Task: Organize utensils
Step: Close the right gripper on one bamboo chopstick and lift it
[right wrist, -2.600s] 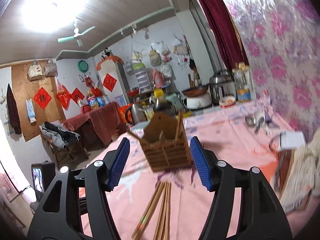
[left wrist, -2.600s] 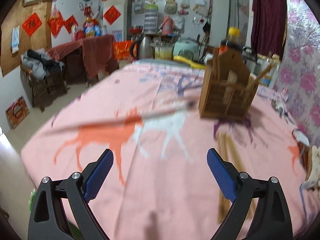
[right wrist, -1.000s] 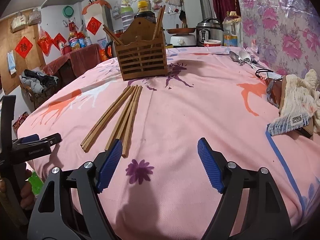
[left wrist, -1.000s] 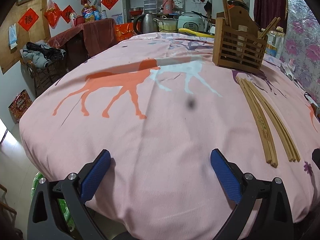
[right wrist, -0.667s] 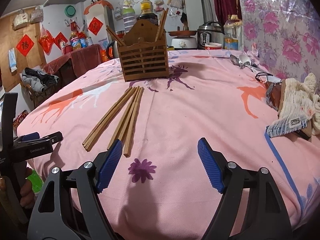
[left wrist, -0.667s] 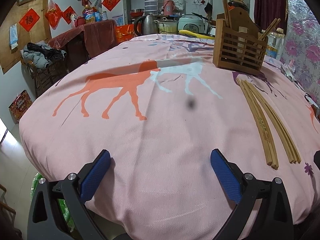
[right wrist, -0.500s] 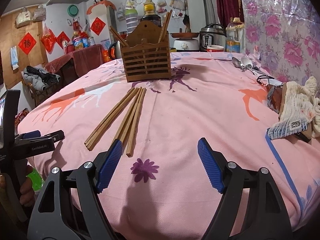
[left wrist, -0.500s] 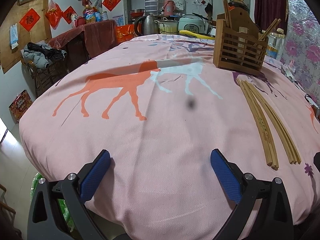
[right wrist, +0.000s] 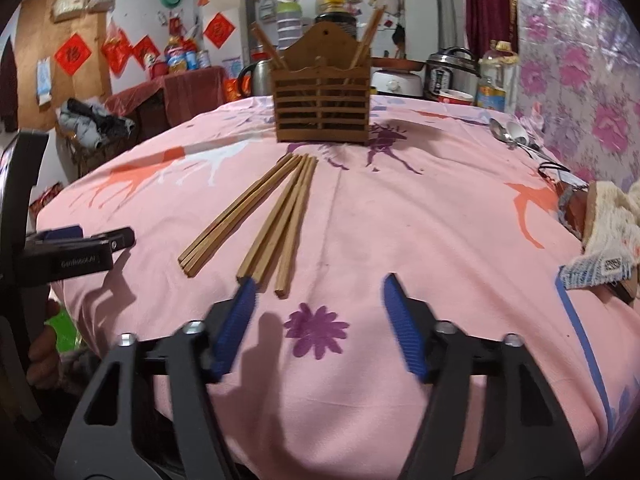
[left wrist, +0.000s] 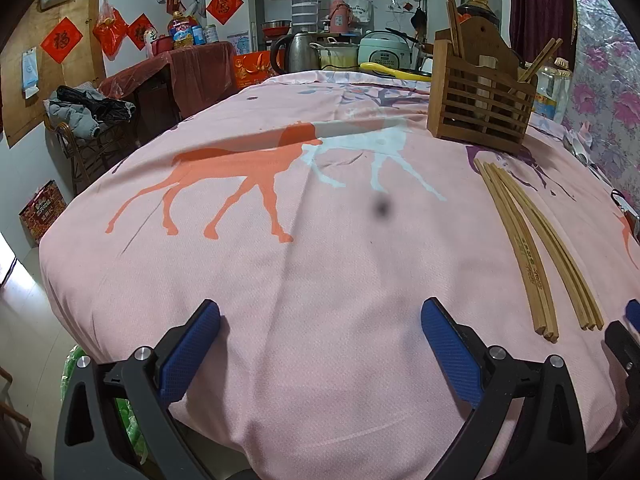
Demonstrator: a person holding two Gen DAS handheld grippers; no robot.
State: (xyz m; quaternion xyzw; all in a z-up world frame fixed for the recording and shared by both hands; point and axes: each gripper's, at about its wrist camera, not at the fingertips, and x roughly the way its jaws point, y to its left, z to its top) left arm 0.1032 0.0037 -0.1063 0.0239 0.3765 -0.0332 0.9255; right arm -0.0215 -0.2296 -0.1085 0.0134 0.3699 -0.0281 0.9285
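Several wooden chopsticks [right wrist: 276, 216] lie in two bundles on the pink horse-print tablecloth [right wrist: 400, 220], fanning back from a slatted wooden utensil holder [right wrist: 321, 110] with a few chopsticks standing in it. My right gripper [right wrist: 318, 292] hovers just short of their near ends; its jaws are closing with nothing between them. In the left wrist view the same chopsticks [left wrist: 532, 256] lie at the right and the holder [left wrist: 480, 108] stands far right. My left gripper [left wrist: 320, 320] stays open over bare cloth near the table's front edge.
Metal spoons [right wrist: 510, 134] lie at the far right edge. A cream cloth on a brown object [right wrist: 604, 232] sits at the right. Rice cookers and a kettle [right wrist: 448, 74] stand behind the table. The left gripper [right wrist: 76, 248] shows at the left of the right wrist view.
The right gripper's jaws have narrowed and it has rolled slightly, edging closer to the chopstick ends. The left gripper has stayed still.
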